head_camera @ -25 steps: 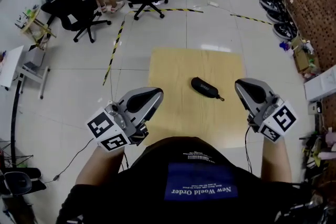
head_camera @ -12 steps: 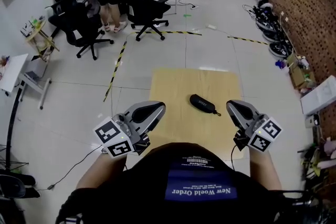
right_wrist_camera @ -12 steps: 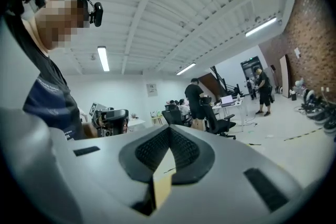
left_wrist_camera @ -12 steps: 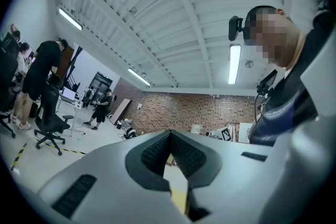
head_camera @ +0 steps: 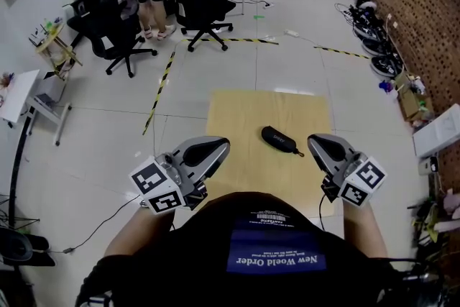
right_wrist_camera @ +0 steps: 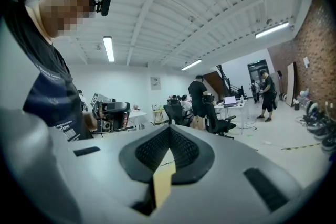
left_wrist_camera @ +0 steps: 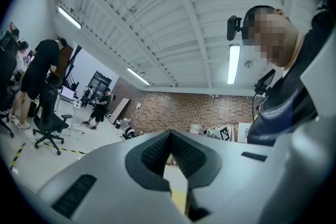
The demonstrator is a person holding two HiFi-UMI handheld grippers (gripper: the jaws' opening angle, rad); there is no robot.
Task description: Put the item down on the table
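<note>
The worktop [head_camera: 237,118] is pale wood-look board, matt and smooth. The item [head_camera: 279,139] is a black case with a smooth shell and a faint sheen. The left gripper [head_camera: 218,148] and right gripper [head_camera: 315,141] have smooth grey plastic bodies with a satin finish. Their marker cubes [head_camera: 157,188] carry matt black-and-white print. The left fingers [left_wrist_camera: 154,153] bear black pads with a fine ribbed, rubbery-looking texture, as do the right fingers [right_wrist_camera: 185,150]. The floor [head_camera: 215,68] is pale, glossy tile, and the brick wall [head_camera: 424,3] is rough.
</note>
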